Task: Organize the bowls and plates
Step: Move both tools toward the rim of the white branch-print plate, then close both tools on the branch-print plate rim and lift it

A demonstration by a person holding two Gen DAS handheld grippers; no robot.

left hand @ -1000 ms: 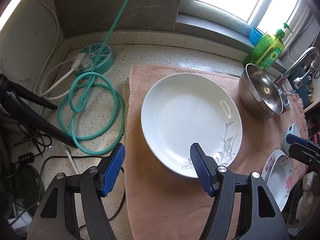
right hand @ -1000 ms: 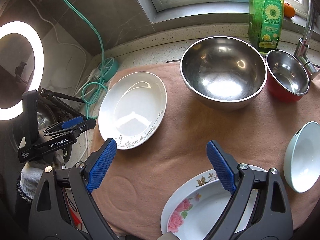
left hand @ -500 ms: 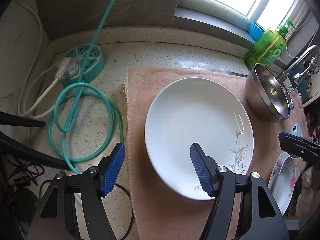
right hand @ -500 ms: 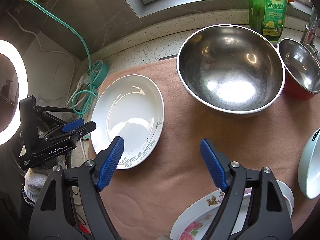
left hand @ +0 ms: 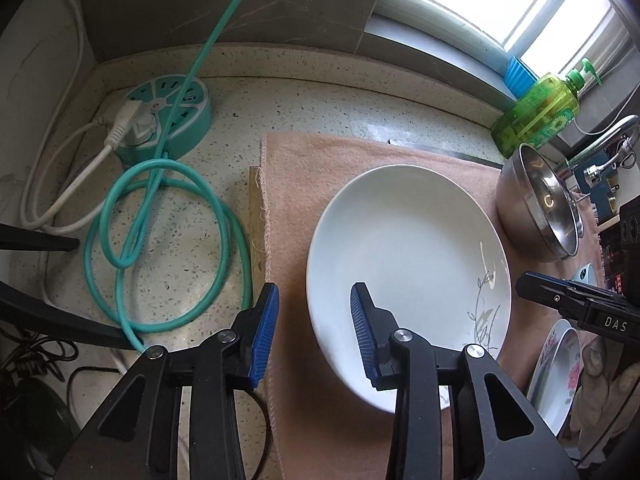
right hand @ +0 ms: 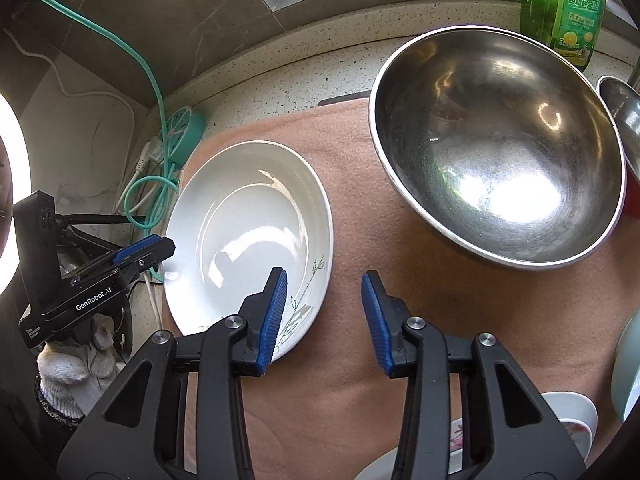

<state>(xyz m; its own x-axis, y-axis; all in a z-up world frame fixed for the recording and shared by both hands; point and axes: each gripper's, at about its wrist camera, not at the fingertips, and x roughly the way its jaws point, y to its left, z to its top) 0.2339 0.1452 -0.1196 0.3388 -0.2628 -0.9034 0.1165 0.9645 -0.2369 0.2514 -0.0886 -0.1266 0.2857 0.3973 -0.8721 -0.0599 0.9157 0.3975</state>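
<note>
White plate w/ a grey leaf print lies flat on the pink cloth that covers the speckled table. The left tongs straddle its left rim, one blue pad inside the plate and one outside over the cloth; jaws are closing but the pads do not press the rim, so nothing is grasped. The right tongs straddle the opposite rim, also closing, also not grasping (left pad over the plate, right pad over cloth). The big steel bowl stands just beside the plate, to its right. A floral plate lies near the right edge.
</note>
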